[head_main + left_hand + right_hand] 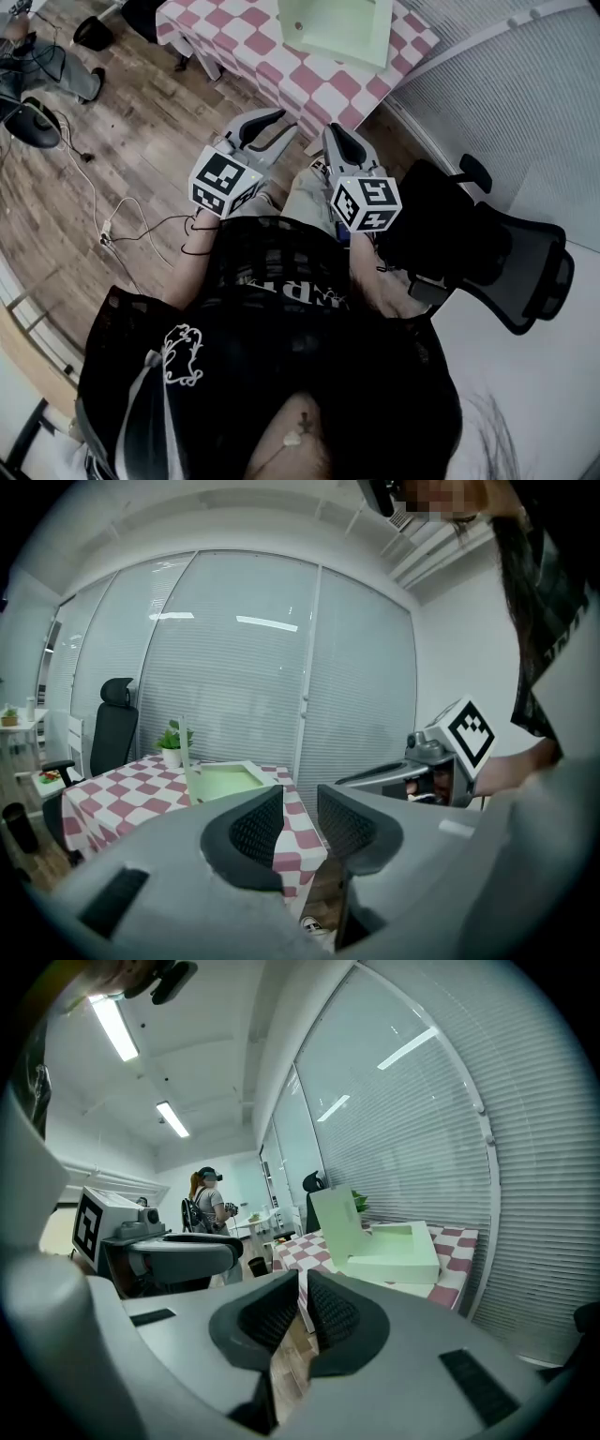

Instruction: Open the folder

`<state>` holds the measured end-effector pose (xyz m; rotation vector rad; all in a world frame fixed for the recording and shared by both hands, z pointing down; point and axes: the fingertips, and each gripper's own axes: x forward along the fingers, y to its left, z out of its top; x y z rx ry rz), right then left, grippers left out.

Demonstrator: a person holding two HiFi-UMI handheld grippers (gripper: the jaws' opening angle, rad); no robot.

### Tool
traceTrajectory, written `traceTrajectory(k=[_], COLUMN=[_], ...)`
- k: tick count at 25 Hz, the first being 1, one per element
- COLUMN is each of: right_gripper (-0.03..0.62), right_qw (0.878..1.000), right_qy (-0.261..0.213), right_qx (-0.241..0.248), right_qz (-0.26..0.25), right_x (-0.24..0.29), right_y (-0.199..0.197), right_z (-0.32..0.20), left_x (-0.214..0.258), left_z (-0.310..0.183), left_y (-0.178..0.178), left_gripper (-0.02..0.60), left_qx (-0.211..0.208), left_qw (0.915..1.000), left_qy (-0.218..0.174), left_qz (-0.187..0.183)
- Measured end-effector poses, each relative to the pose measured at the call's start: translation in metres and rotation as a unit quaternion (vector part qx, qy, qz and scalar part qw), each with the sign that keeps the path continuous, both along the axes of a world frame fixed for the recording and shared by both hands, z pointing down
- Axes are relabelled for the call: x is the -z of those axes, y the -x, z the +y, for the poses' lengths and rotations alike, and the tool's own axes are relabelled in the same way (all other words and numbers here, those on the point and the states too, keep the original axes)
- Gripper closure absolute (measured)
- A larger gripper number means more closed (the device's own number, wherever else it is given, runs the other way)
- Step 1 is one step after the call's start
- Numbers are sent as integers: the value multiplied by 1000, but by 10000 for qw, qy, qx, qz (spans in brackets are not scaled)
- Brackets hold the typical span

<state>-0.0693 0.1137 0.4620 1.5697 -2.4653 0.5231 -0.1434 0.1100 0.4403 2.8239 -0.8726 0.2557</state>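
Note:
The pale green folder (337, 28) lies on the pink-and-white checked table (281, 80), its lid standing up and its inside showing. It also shows in the left gripper view as the folder (223, 780) and in the right gripper view as the folder (389, 1251). Both grippers hang over the floor, short of the table and apart from the folder. My left gripper (281, 125) (300, 822) is open, with nothing between its jaws. My right gripper (336, 133) (302, 1309) has its jaws almost together, only a thin slit between them, and holds nothing.
A black office chair (506, 253) stands close on the right by a grey partition (506, 103). Cables (122, 220) trail over the wood floor on the left. A potted plant (173, 742) and another chair (112, 733) stand by the table. A person (204, 1208) stands in the background.

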Motion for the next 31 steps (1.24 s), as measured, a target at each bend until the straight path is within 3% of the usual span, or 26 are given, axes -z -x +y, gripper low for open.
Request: traceTrajectory(k=[31], right_gripper=[571], right_qw=[9997], right_qy=[14], right_qx=[-51], right_qz=[223], right_x=[0], right_y=[-7], right_z=[11], left_x=[-4], left_z=[15], left_y=[1], left_gripper=[459], left_qx=[-77], left_qw=[9999], left_qy=[-6], left_qz=[65])
